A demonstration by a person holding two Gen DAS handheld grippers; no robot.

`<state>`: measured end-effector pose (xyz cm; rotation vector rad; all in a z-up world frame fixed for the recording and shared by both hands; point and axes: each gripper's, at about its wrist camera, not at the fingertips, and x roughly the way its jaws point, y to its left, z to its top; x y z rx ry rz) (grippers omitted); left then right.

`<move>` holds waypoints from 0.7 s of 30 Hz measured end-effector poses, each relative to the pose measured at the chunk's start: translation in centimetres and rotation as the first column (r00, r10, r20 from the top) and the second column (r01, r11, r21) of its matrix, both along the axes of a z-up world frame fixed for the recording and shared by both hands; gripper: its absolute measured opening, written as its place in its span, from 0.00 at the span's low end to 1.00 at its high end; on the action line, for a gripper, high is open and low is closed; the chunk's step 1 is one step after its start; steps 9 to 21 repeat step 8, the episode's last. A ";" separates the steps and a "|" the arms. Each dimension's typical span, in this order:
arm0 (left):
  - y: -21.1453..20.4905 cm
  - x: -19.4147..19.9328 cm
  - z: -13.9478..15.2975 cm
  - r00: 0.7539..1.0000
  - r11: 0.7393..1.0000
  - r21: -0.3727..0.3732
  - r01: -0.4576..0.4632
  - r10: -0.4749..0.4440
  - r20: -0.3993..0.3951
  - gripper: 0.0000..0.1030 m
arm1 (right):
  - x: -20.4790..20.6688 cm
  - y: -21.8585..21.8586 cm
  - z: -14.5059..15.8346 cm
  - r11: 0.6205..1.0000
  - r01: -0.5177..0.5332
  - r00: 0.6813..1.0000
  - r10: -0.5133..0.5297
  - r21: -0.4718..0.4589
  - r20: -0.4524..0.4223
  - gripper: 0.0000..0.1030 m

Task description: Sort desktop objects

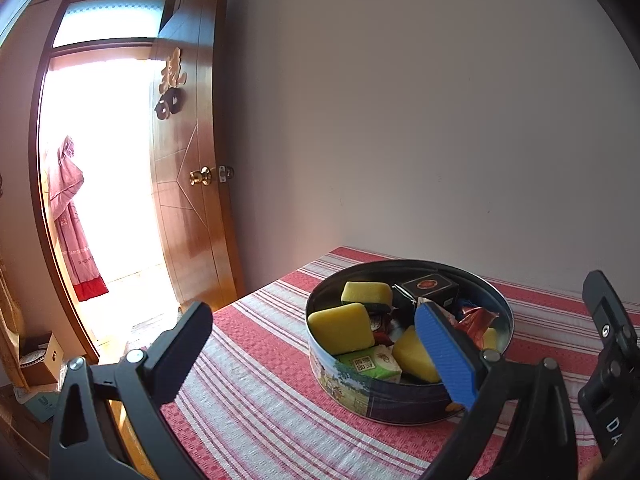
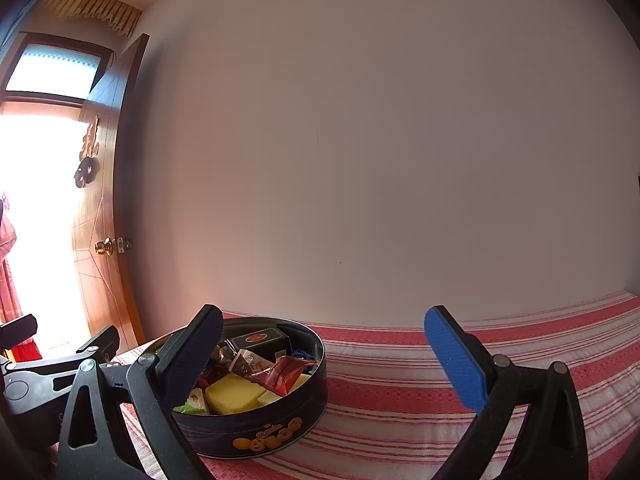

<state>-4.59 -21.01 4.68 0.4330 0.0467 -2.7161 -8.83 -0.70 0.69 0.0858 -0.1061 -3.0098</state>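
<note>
On your left, the left gripper (image 1: 316, 344) hangs with its jaws spread wide and nothing between them, over the striped tablecloth (image 1: 256, 380) just short of the round tin (image 1: 400, 396), which sits near the wall on the table. Everything to be sorted that shows here already lies in that tin: yellow sponges (image 1: 340, 332), a small green carton (image 1: 370, 364), a dark little box (image 1: 430, 286) and crinkly red wrappers (image 1: 478, 320), heaped against each other. The sponges look soft and light, so they will likely squash; pinch one across its flat faces near the middle. The carton and box seem stiff, best taken by their opposite sides. The wrappers look slippery and thin, so catch a folded edge. The tin's wall is probably hard and smooth; take it by the rim if you shift it. Further right, your right gripper (image 2: 324, 344) is likewise wide apart and empty, beside the tin over bare cloth.
</note>
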 end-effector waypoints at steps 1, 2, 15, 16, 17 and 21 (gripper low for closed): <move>-0.1 0.0 0.0 1.000 1.000 0.006 0.005 -0.005 0.001 1.00 | 0.0 0.1 0.0 1.000 -0.001 1.000 0.001 -0.004 0.002 0.99; 0.0 -0.1 0.0 1.000 1.000 0.010 0.009 -0.009 0.002 1.00 | -0.1 0.2 0.0 1.000 -0.001 1.000 0.001 -0.007 0.003 0.99; 0.5 -0.3 -0.1 1.000 1.000 -0.008 0.025 -0.025 0.016 1.00 | -0.2 0.5 0.0 1.000 0.002 1.000 -0.002 -0.018 0.007 0.99; 0.5 -0.3 -0.1 1.000 1.000 -0.008 0.025 -0.025 0.016 1.00 | -0.2 0.5 0.0 1.000 0.002 1.000 -0.002 -0.018 0.007 0.99; 0.5 -0.3 -0.1 1.000 1.000 -0.008 0.025 -0.025 0.016 1.00 | -0.2 0.5 0.0 1.000 0.002 1.000 -0.002 -0.018 0.007 0.99; 0.5 -0.3 -0.1 1.000 1.000 -0.008 0.025 -0.025 0.016 1.00 | -0.2 0.5 0.0 1.000 0.002 1.000 -0.002 -0.018 0.007 0.99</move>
